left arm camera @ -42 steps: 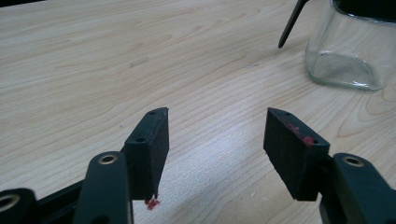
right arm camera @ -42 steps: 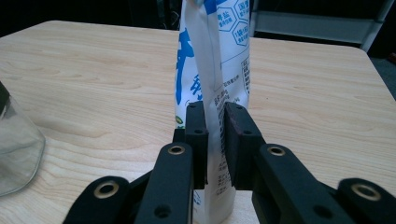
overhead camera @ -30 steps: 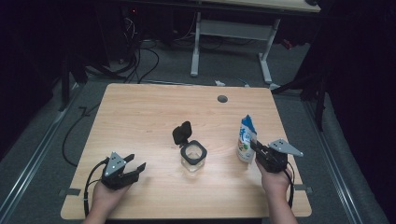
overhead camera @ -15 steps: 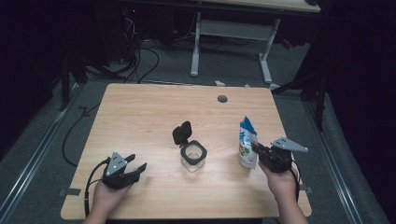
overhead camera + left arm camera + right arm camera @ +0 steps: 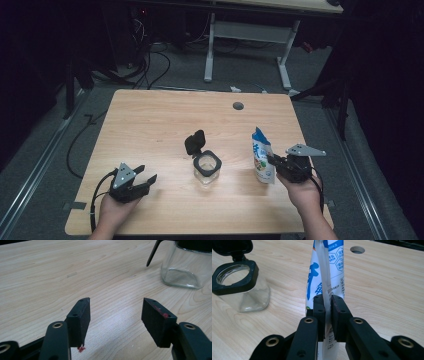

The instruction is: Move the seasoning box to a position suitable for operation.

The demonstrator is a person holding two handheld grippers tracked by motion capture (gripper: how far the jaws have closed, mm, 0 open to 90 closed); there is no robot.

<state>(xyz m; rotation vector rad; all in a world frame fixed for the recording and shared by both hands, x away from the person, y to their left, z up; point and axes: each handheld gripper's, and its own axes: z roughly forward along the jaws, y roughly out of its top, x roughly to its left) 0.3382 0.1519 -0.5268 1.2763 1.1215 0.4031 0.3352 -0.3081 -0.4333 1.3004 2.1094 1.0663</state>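
Note:
A white and blue pouch (image 5: 262, 159) stands upright on the right of the wooden table (image 5: 165, 120). My right gripper (image 5: 274, 163) is shut on its edge; in the right gripper view the pads (image 5: 337, 312) pinch the pouch's (image 5: 325, 275) side seam low down. A clear glass jar (image 5: 207, 170) with a black rim and its flip lid (image 5: 195, 141) swung back stands at mid table, left of the pouch. My left gripper (image 5: 146, 174) rests open near the front left, nothing between its fingers (image 5: 80, 317). The jar (image 5: 185, 267) stands beyond it.
A round cable hole (image 5: 238, 106) sits in the tabletop at the back right. Behind the table, on the floor, lie cables (image 5: 150, 65) and the legs of another desk (image 5: 250, 45). The table's front edge is close under both hands.
The right hand with the pouch has shifted slightly toward the front edge. The left gripper has stayed put.

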